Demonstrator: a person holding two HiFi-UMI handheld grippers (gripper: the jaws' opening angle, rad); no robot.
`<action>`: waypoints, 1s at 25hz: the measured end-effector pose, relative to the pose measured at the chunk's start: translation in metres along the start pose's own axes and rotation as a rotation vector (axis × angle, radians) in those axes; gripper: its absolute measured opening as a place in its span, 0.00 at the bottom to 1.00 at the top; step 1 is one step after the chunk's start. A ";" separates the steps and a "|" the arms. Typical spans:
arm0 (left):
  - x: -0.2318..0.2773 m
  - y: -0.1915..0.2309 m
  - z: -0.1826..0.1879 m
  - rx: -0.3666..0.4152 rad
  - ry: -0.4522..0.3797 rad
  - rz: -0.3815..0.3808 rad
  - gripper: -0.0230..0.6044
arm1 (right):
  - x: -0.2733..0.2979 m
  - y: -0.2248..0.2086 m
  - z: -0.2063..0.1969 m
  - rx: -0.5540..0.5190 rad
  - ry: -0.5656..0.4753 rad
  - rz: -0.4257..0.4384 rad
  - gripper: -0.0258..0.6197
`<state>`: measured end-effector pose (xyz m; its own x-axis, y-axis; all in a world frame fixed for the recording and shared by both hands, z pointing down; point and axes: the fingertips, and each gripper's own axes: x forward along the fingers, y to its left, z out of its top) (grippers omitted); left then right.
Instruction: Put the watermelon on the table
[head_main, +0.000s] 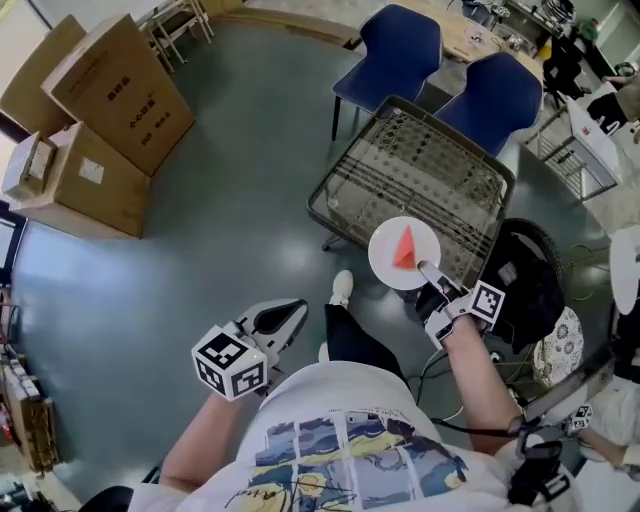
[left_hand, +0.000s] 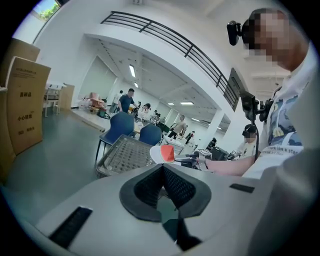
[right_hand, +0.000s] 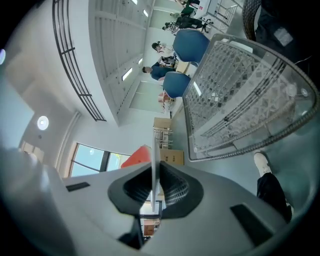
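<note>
A red wedge of watermelon (head_main: 404, 250) lies on a small round white plate (head_main: 385, 262). My right gripper (head_main: 428, 273) is shut on the plate's near rim and holds it over the front edge of a wire rack. In the right gripper view the plate (right_hand: 154, 150) runs edge-on between the pads of the right gripper (right_hand: 154, 175), with the watermelon (right_hand: 136, 158) to its left. My left gripper (head_main: 283, 317) hangs low at the left, shut and empty. In the left gripper view the left gripper (left_hand: 162, 172) has its pads together, and the plate (left_hand: 157, 155) with the watermelon (left_hand: 168, 153) shows beyond.
A wire mesh rack (head_main: 420, 175) stands on the grey floor ahead, with two blue chairs (head_main: 399, 48) behind it. Cardboard boxes (head_main: 105, 110) are stacked at the far left. A black bag (head_main: 530, 285) sits to the right. The person's shoe (head_main: 342, 288) is below the rack.
</note>
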<state>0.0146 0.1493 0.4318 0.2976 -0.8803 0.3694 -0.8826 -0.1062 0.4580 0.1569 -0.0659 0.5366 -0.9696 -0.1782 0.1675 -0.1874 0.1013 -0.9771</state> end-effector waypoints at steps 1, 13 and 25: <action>0.005 0.011 0.010 -0.002 0.002 0.009 0.05 | 0.015 -0.004 0.011 0.003 -0.005 -0.002 0.08; 0.124 0.095 0.115 0.031 0.115 -0.003 0.05 | 0.148 -0.093 0.195 0.070 -0.151 -0.096 0.08; 0.172 0.143 0.151 0.040 0.201 -0.006 0.05 | 0.227 -0.170 0.280 0.151 -0.262 -0.164 0.08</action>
<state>-0.1155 -0.0867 0.4387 0.3661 -0.7700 0.5226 -0.8930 -0.1327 0.4300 0.0124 -0.3974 0.7039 -0.8519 -0.4270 0.3033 -0.2926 -0.0923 -0.9518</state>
